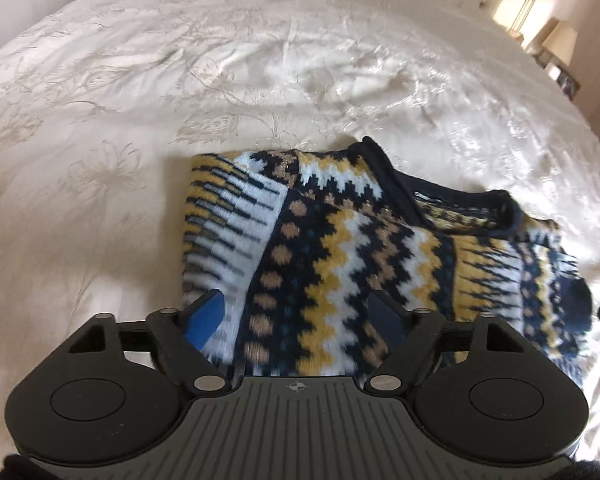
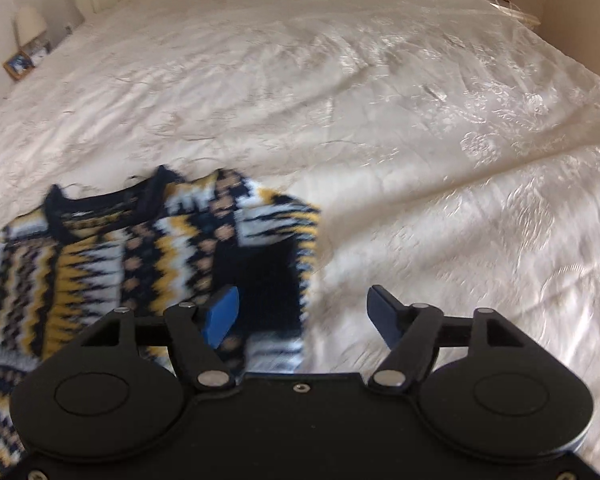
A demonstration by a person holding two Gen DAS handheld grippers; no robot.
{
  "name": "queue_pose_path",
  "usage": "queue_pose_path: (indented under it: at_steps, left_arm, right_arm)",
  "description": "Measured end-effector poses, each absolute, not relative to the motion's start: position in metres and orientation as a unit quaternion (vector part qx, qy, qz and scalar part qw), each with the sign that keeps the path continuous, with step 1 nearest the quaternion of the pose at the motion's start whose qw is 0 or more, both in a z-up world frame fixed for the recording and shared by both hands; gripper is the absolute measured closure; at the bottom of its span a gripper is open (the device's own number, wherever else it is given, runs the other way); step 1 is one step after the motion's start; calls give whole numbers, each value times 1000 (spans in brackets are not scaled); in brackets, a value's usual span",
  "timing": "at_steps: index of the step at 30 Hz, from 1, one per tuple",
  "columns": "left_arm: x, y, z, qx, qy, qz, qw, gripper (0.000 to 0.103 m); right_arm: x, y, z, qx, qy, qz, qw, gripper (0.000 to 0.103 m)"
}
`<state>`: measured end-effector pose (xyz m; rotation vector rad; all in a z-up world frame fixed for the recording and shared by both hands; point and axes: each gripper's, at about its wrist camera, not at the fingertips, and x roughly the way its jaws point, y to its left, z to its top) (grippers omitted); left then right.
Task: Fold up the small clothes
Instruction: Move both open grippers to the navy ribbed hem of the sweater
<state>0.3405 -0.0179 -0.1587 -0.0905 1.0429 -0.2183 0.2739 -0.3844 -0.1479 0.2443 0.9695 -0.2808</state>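
Patterned sweater (image 1: 340,248) lying on bed (image 1: 180,80), sides folded in. Left tool (image 1: 300,318) and right tool (image 2: 302,312) both hanging wide open, holding nothing. Next, probably: grabbing 6 o'clock hem, folding toward 12 o'clock collar.

- Left tongs (image 1: 298,316): black frame, two round black discs at 7 and 5 o'clock, silver rivets on the link arms.
- Ribbed grey plate at 6 o'clock with a small cross-hair mark.
- Fingers (image 1: 206,320) blue-padded, the right one darker.
- Right tongs (image 2: 302,314): same black build, plain black plate with one centre screw, blue fingers (image 2: 222,316).
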Motion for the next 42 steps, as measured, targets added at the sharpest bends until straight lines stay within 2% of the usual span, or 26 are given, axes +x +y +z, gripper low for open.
queue_pose_path:
  at_steps: [9,11,17,31,42]
  left_arm:
    - [272,9,-141,-56,506,-86,856,23]
    - [256,16,-139,-56,508,-83,856,23]
    - [211,30,-138,-58,516,-83,851,23]
    - [101,15,-159,-6,552,-148,821,23]
    - [58,29,-165,2,552,-157,819,23]
  right_arm:
    - [226,-347,-140,121,475,-96,866,17]
    - [213,-338,-139,121,479,-89,865,9]
    - [168,-319,-141,123,487,-74,862,4]
    - [56,-288,-166,129,549,-10,825,1]
    - [26,-273,-176,166,567,34,806,1]
